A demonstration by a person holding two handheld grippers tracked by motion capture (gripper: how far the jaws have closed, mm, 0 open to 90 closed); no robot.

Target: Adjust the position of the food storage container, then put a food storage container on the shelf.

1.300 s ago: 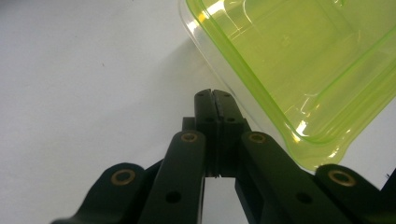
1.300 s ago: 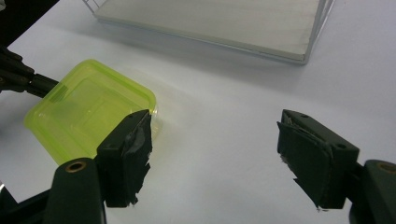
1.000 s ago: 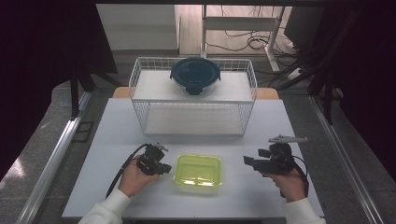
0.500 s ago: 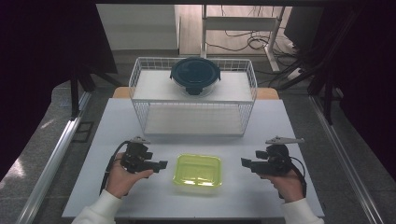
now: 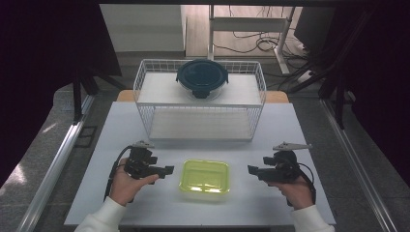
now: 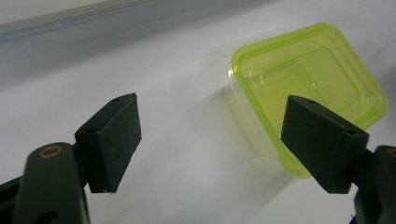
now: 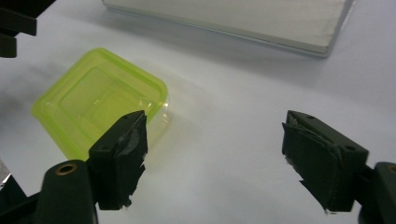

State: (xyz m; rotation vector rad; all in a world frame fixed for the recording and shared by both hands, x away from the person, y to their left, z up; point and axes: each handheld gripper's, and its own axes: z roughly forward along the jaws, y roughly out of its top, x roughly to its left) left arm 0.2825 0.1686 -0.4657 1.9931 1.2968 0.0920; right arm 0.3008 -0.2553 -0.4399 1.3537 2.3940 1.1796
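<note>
High view: yellow-green container (image 5: 205, 176) sits lower middle of the frame on the white table (image 5: 300, 130). Left gripper (image 5: 167, 170) is just left of it, right gripper (image 5: 250, 169) a bit further off on the right. Wire rack (image 5: 200, 100) up top with a dark round lidded bowl (image 5: 202, 78) on it.

Left gripper view: jaws wide apart, holding nothing, container (image 6: 308, 88) upper right of the frame.

Right gripper view: jaws also gaping, nothing between them, container (image 7: 95, 105) left of centre.

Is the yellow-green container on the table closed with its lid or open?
Closed. The yellow-green container carries a yellow-green lid seated flat over its clear base, with stepped ridges on top; whether anything is inside cannot be told.
</note>
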